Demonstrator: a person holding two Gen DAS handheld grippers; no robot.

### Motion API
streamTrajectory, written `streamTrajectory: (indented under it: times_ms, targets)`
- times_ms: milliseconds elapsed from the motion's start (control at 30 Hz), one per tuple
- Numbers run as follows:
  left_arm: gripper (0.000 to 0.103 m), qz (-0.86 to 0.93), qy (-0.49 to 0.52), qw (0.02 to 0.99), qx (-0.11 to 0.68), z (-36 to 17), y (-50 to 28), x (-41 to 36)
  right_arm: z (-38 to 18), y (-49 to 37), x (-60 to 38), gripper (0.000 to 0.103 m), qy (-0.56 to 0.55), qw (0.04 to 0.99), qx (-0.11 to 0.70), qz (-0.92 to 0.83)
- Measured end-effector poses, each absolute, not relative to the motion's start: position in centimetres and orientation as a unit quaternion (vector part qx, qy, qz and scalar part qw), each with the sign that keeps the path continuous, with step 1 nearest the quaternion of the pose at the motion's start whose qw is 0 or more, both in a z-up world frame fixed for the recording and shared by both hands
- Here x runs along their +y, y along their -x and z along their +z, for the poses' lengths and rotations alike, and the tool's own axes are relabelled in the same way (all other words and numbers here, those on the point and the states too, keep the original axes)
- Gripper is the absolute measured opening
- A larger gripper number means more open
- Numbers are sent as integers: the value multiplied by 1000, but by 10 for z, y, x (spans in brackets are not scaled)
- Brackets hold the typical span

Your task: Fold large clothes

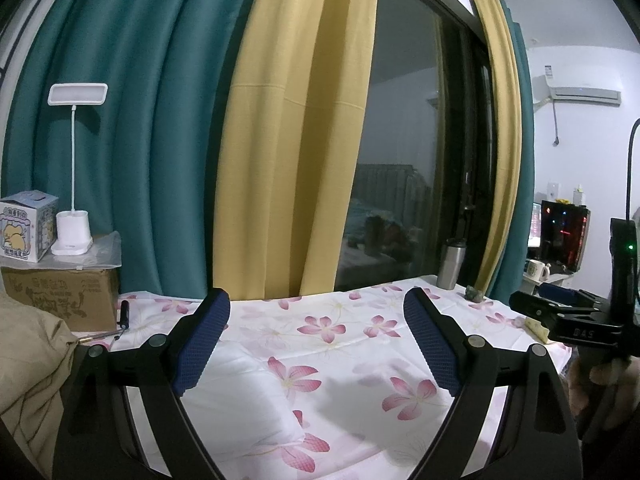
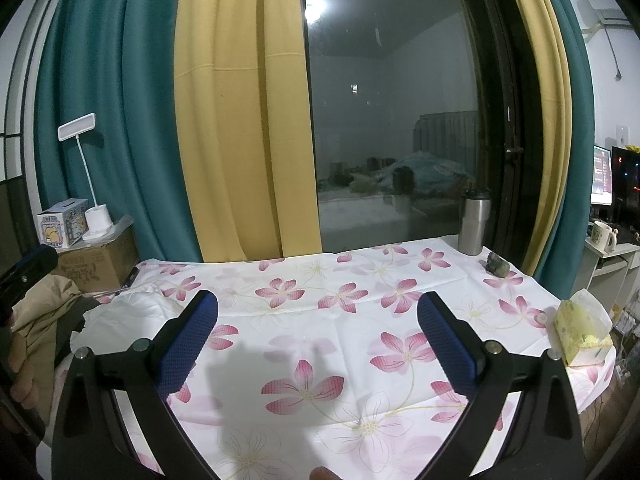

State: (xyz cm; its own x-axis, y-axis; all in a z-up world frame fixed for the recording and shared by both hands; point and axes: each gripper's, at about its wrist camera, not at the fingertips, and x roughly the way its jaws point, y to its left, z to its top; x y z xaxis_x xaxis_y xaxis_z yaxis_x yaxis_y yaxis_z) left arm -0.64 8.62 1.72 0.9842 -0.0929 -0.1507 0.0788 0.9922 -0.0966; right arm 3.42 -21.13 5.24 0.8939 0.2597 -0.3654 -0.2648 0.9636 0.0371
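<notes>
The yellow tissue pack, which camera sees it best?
The right wrist view. There the yellow tissue pack shows whole at the right edge of the flowered cloth, a white tissue poking out on top. The left wrist view catches only a small pale-yellow corner behind the other hand-held gripper.

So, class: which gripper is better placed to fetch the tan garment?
Probably the left gripper: the tan garment lies bunched just beyond its left finger. The right gripper hovers over bare floral cloth.

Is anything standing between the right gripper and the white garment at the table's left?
Nothing visible. The right gripper hangs open over the flowered tablecloth; only bare cloth separates it from the white garment. The tumbler and tissue pack sit away to the right.
</notes>
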Motion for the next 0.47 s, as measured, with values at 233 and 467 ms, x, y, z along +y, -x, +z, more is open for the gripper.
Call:
streamTrajectory:
  times_ms: [233,467]
  targets:
    - [91,-47,43,995,80,16,4,90,51,-34,-212,99,6,973,188,134]
    - [91,-47,43,995,82,15,4,91,50,-35,-212,99,6,973,189,134]
